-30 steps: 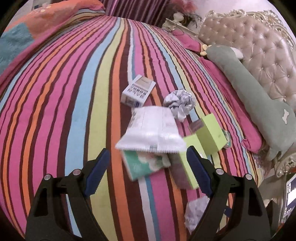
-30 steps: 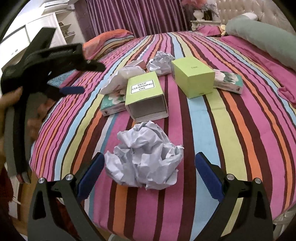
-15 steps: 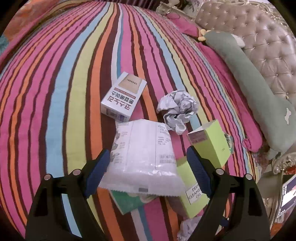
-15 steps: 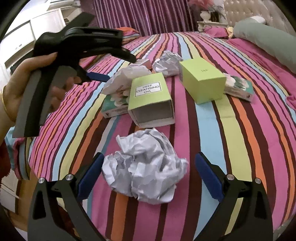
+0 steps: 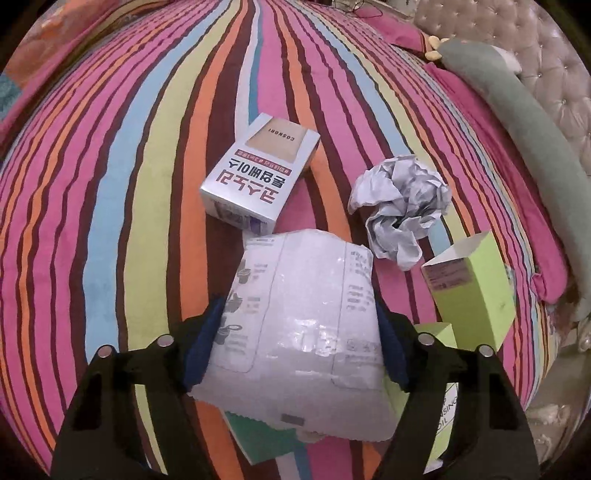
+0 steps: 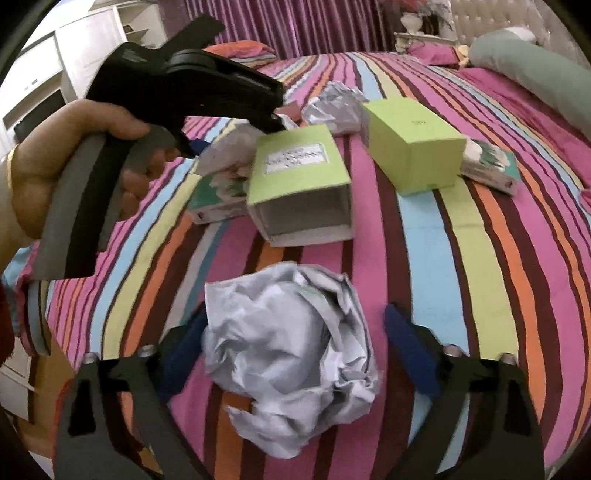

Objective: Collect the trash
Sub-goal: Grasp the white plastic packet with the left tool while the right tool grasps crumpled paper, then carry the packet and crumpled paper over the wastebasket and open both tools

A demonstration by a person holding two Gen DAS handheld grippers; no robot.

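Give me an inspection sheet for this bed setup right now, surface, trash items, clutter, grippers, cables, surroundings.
Surface: striped bedspread, wrinkled.
Job's things: white plastic packet; crumpled paper ball; second paper ball; silver carton; open green box; closed green box; two teal packs, one at.
Clutter: nothing seen.
Grippers: left gripper, jaws just closing, pads against the packet's sides; right gripper, jaws just closing around the paper ball, right pad still clear.
Cables: nothing seen.
Surroundings: green bolster, tufted headboard, purple curtains.
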